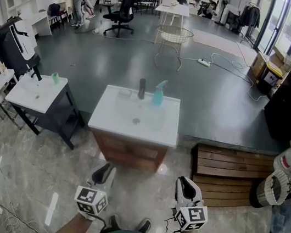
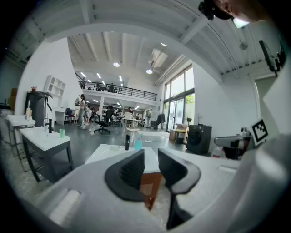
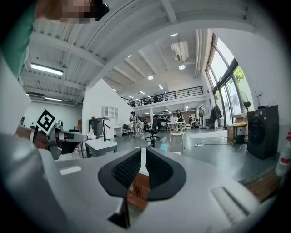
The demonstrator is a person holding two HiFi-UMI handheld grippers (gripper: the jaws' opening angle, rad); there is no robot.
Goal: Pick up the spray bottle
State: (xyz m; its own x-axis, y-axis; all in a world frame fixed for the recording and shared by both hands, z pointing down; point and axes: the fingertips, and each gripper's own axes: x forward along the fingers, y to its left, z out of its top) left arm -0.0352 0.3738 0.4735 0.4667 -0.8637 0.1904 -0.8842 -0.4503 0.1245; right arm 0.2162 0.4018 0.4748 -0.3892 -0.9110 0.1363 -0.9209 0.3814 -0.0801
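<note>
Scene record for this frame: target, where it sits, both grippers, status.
target: spray bottle, teal, upright
location: far edge of white sink counter, right of black faucet, apart from it
left gripper: shut, empty, held short of the counter
right gripper: shut, empty, held short of the counter
status: bottle not yet touched

Everything's seen steeply from head height. Gripper views are aimed about level from low, well back; sink cabinet (image 1: 112, 119) and spray bottle (image 1: 159, 94) get shared by all three.
</note>
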